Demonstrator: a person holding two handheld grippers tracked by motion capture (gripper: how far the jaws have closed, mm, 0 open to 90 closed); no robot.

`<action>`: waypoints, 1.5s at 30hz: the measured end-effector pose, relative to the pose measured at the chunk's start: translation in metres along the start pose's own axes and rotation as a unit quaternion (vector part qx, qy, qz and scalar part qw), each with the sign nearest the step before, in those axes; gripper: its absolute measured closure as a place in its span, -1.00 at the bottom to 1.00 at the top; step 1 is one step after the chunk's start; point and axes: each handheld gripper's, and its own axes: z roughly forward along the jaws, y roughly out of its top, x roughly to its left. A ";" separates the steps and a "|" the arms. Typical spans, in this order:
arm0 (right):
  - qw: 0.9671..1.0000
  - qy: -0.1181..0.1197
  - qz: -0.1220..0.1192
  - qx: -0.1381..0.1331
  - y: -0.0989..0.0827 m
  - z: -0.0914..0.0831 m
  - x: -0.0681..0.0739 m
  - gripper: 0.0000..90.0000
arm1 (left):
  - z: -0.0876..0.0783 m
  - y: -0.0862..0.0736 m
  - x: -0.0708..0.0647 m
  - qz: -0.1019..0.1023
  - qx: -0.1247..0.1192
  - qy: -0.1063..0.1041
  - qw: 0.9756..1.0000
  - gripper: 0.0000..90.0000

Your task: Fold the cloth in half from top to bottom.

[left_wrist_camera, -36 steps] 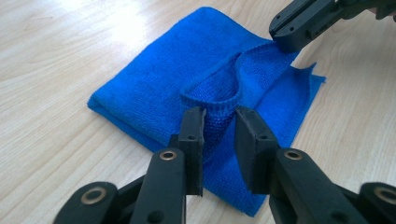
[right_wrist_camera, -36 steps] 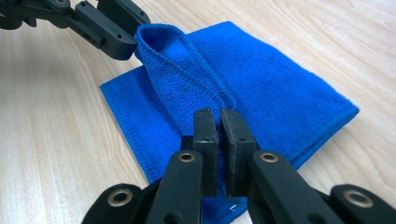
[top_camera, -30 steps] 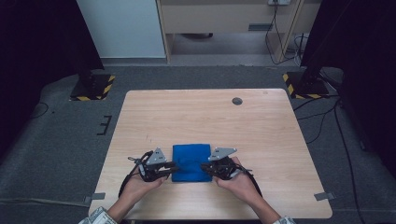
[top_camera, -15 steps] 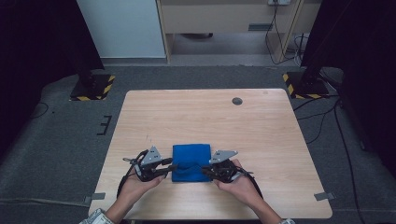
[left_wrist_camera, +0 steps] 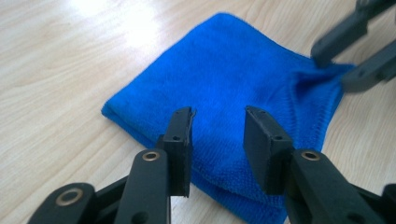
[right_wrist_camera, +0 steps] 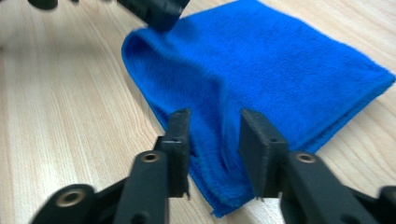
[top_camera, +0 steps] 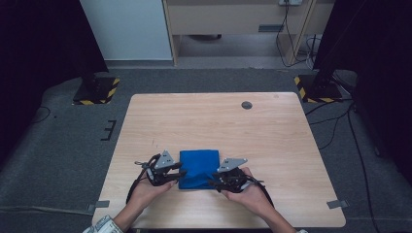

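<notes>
A folded blue cloth (top_camera: 198,165) lies flat near the front edge of the wooden table (top_camera: 218,121). My left gripper (top_camera: 179,174) is at the cloth's near left corner and my right gripper (top_camera: 214,181) at its near right corner. Both have just been opening. In the left gripper view the left gripper (left_wrist_camera: 218,116) is open, its pads clear of the cloth (left_wrist_camera: 233,65) between them. In the right gripper view the right gripper (right_wrist_camera: 212,119) is open astride a raised fold of the cloth (right_wrist_camera: 280,56), not pinching it. The other hand's gripper (left_wrist_camera: 340,61) shows at the far corner.
A small round dark grommet (top_camera: 247,105) sits near the table's far edge. Bare wood surrounds the cloth on all sides. On the grey floor stand two bases with yellow-black stripes (top_camera: 97,91) (top_camera: 318,88). A cabinet stands beyond the table.
Hands and cloth keep their places. The left gripper has shifted only slightly at its corner, and both grippers' jaws look a little wider apart than before.
</notes>
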 end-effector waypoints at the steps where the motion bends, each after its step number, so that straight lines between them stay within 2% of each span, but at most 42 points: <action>1: 1.000 0.000 0.002 -0.004 0.001 -0.002 -0.001 0.36 | 0.000 -0.001 0.000 0.001 0.001 0.000 1.000 0.39; 5: 1.000 -0.013 0.008 -0.019 0.007 -0.008 -0.004 0.24 | 0.000 -0.002 -0.002 0.011 0.006 0.003 1.000 0.37; 8: 0.999 -0.026 0.015 -0.023 0.011 -0.006 -0.010 0.19 | 0.000 -0.004 -0.002 0.015 0.011 0.002 1.000 0.36; 16: 0.998 -0.069 0.007 0.000 0.014 0.017 -0.020 -0.03 | -0.002 -0.006 -0.005 0.024 0.016 0.001 1.000 0.33; 18: 0.997 -0.071 -0.002 0.007 0.013 0.021 -0.017 -0.07 | -0.003 -0.008 -0.005 0.027 0.020 0.001 0.999 0.32; 21: 0.998 -0.063 -0.010 0.003 0.009 0.020 -0.009 -0.13 | -0.003 -0.010 -0.006 0.035 0.026 0.006 0.999 0.29; 26: 0.996 -0.075 -0.036 0.023 0.002 0.024 -0.002 -0.25 | -0.003 -0.013 -0.009 0.049 0.038 0.023 0.998 0.23; 28: 0.996 -0.079 -0.042 0.023 0.000 0.024 0.000 -0.28 | -0.003 -0.015 -0.010 0.051 0.044 0.028 0.997 0.20; 31: 0.996 -0.077 -0.048 0.022 -0.001 0.024 0.001 -0.35 | -0.005 -0.019 -0.009 0.042 0.044 0.033 0.998 0.07; 35: 0.996 -0.072 -0.047 0.014 0.002 0.022 0.000 -0.50 | -0.013 -0.018 -0.006 0.018 0.017 0.040 0.999 -0.19; 39: 0.996 -0.078 -0.034 0.010 0.003 0.022 -0.004 -0.64 | -0.014 -0.019 -0.003 -0.002 0.011 0.043 0.999 -0.37; 45: 0.996 -0.081 -0.022 -0.005 0.007 0.022 -0.007 -0.76 | -0.013 -0.017 0.001 -0.017 0.004 0.043 0.999 -0.57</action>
